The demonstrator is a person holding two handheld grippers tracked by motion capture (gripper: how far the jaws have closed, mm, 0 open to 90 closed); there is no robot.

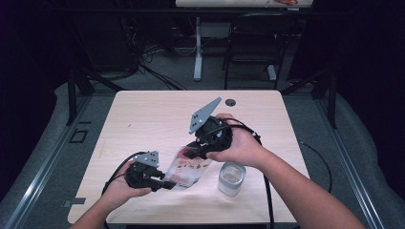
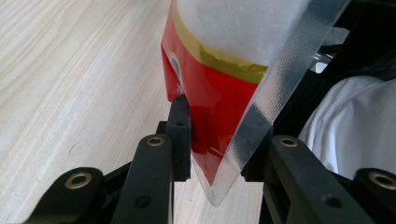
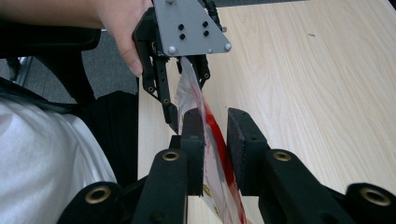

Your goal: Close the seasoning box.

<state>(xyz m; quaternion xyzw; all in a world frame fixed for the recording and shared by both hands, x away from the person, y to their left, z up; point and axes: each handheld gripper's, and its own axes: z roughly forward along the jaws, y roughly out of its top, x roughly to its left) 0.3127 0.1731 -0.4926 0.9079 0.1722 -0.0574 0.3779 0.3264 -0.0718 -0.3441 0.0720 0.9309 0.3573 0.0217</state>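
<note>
Red-and-clear pouch (image 3: 210, 154) stands between both grippers' jaws, above the table (image 1: 153, 114).

Pouch (image 1: 188, 169): a flat plastic snack bag, clear and frosted over most of its face, printed red at one end with a thin gold band (image 2: 224, 58) and a clear sealed edge. It is raised above the wooden table, stretched slantwise between the two grippers, edge-on and roughly upright in the right gripper view (image 3: 205, 140). In the high view it sits near the table's front edge, just left of a glass.
</note>
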